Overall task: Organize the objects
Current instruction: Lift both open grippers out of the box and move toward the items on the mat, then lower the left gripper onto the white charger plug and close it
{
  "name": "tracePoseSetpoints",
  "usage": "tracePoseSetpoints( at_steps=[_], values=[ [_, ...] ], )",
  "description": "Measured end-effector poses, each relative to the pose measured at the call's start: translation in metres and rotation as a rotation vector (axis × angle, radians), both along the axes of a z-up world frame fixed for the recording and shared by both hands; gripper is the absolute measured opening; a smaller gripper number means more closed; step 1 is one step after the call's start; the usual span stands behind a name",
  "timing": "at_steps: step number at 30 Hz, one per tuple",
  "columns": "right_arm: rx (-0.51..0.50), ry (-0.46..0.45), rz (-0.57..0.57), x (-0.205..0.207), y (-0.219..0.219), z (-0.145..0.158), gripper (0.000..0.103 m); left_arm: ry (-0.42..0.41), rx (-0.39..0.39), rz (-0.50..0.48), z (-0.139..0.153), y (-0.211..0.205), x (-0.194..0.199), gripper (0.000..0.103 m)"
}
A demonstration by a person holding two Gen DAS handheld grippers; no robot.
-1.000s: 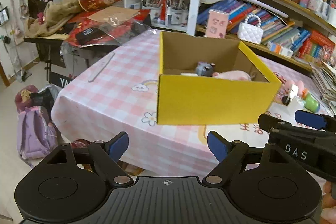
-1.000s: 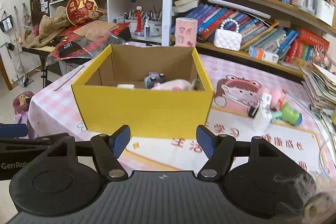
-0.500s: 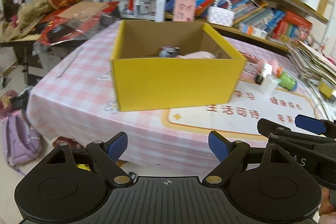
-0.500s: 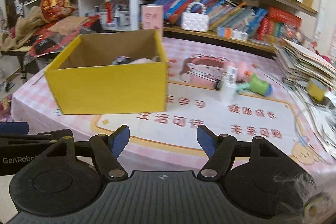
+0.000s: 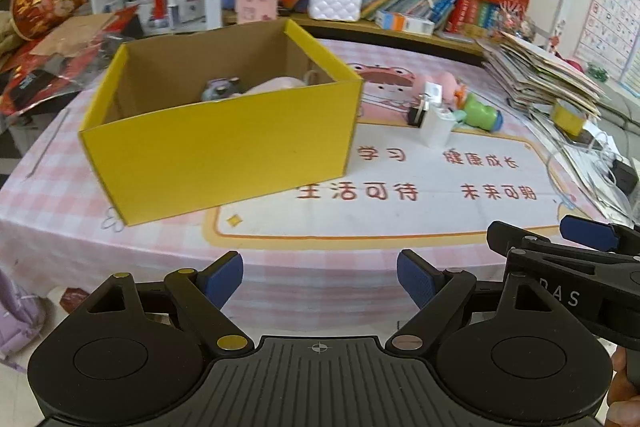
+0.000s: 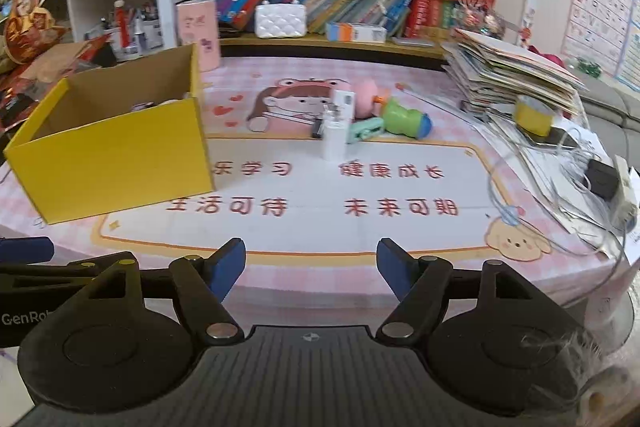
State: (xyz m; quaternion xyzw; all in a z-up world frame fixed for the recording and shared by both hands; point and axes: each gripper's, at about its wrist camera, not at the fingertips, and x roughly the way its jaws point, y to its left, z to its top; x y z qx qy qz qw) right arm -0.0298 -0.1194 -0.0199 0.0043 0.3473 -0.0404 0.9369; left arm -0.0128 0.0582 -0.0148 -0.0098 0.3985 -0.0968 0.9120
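Behind the near wall of the yellow cardboard box, only the tops of a grey toy camera and a pale pink soft thing show; the rest of the box's floor is hidden. On the right, a loose cluster of small things stands well apart from the box: a white boxy piece, a green toy, a pink round toy and a mint clip, each partly blocking the next. The table wears a smooth pink-checked cloth with a cartoon girl and red characters. Crowded bookshelves run along the far wall, with a quilted white handbag on the low shelf; a slumped stack of papers sits far right. The left gripper has its blue pads wide apart with nothing between them. The right gripper is spreading its jaws, also empty, above the near table edge.
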Motion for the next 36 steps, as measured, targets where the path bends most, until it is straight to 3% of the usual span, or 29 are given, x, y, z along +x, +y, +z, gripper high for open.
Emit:
tracePoseSetpoints(
  at_steps=[22, 36],
  values=[
    [-0.01, 0.064, -0.105, 0.037, -0.081, -0.01, 0.073, 0.059, -0.007, -0.096, -0.012, -0.085, 0.052, 0.086],
    [-0.005, 0.121, -0.072, 0.094, -0.138, -0.023, 0.074, 0.092, -0.015, -0.059, -0.026, -0.136, 0.098, 0.086]
  ],
)
